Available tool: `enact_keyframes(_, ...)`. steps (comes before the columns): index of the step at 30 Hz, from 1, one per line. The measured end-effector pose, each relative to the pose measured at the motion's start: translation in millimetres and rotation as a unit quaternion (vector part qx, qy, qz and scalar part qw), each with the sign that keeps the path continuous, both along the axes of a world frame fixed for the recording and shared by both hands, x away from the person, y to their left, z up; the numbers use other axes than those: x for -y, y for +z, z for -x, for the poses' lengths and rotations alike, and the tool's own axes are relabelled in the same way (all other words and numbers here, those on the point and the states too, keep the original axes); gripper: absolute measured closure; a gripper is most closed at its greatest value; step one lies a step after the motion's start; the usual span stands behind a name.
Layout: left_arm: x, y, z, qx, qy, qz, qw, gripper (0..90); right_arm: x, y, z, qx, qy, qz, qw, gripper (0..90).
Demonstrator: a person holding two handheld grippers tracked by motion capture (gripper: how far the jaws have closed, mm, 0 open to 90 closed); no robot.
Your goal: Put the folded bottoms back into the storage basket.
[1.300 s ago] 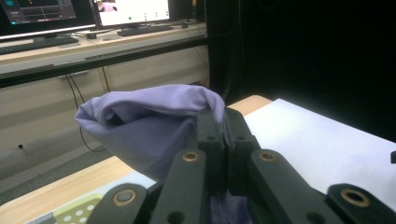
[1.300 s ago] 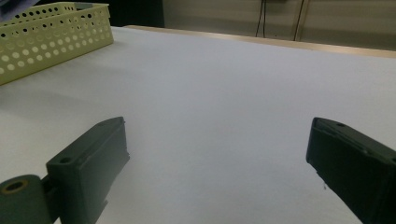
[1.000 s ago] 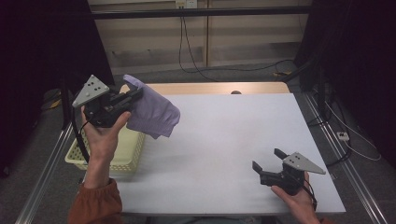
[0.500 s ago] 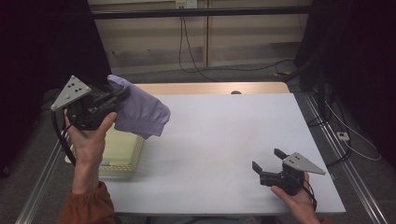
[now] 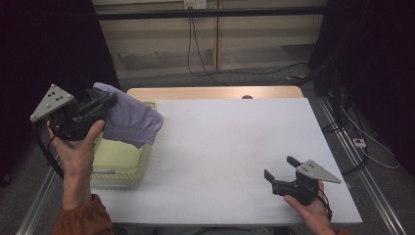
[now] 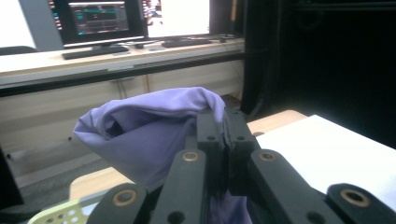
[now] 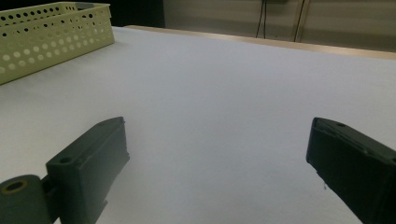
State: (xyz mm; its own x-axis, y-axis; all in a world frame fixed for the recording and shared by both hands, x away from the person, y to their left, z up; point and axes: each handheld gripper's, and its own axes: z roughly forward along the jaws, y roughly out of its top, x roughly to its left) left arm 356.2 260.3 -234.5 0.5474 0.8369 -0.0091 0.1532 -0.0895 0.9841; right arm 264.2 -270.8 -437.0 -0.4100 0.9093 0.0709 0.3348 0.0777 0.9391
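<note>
Leftward and slightly higher than before, the left tool (image 5: pixel 105 103) carries the purple cloth (image 5: pixel 132 122) above the yellow basket (image 5: pixel 122 164), its forearm raised steeply. Its own view shows jaws clenched on a fold, and monitors (image 6: pixel 105 21) behind. Cloth droops rightward. The right tool (image 5: pixel 281 174) rests released on the white tabletop (image 5: pixel 230 147).

No legible text; monitor (image 6: pixel 100 21) contents too blurred.

Monitors (image 6: pixel 116 18) and keyboard (image 6: pixel 91 52) behind.
</note>
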Motion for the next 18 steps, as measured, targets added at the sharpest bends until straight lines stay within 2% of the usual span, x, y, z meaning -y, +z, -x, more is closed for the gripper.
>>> enact_keyframes(15,-31.8,-15.5,-15.2,-0.034,0.037,0.016,0.9986,87.5,-0.4,-0.2,-0.3,-0.002,0.002,-0.001,1.0000,5.3)
enact_keyframes(18,-35.1,-19.8,-19.1,-0.044,0.043,0.011,0.9981,87.5,-0.5,-0.5,-0.7,-0.002,0.003,-0.001,1.0000,5.3)
